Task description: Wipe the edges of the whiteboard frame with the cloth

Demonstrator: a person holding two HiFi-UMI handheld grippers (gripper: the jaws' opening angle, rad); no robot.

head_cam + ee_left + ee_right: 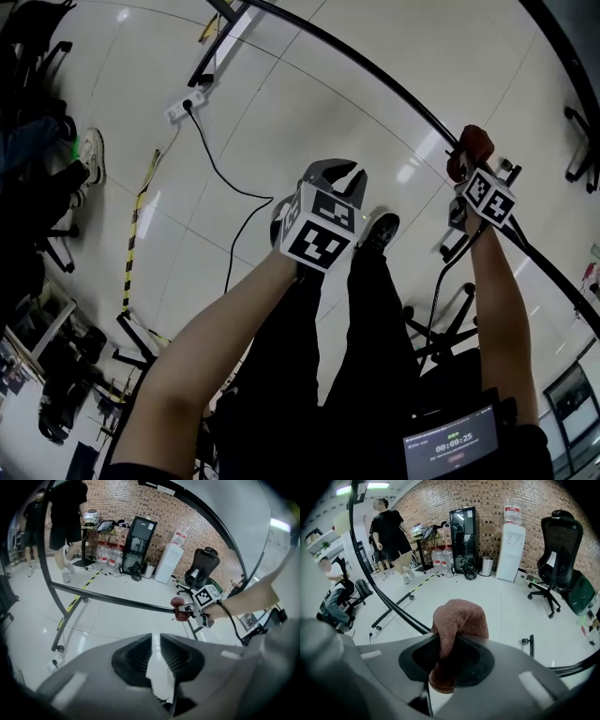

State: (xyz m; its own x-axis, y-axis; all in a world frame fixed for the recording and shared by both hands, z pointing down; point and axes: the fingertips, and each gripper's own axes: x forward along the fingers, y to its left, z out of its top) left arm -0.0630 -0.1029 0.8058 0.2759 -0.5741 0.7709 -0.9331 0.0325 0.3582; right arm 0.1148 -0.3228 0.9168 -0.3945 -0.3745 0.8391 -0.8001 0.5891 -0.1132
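The whiteboard's black frame edge (375, 80) curves from top centre down to the right. A reddish-brown cloth (472, 145) sits against that edge, with my right gripper (466, 164) shut on it. In the right gripper view the cloth (459, 620) bulges up out of the jaws of the right gripper (450, 641), with the frame (401, 611) just behind it. My left gripper (343, 176) hangs away from the frame, over the floor. In the left gripper view my left gripper (156, 637) is open by a narrow gap and holds nothing. That view also shows the cloth (178, 607) on the frame (117, 601).
A power strip (185, 106) and its black cable (220, 173) lie on the white floor, beside yellow-black tape (136, 225). A person (391, 531) stands by the brick wall. A black cabinet (465, 536), a water dispenser (509, 550) and an office chair (558, 550) line that wall.
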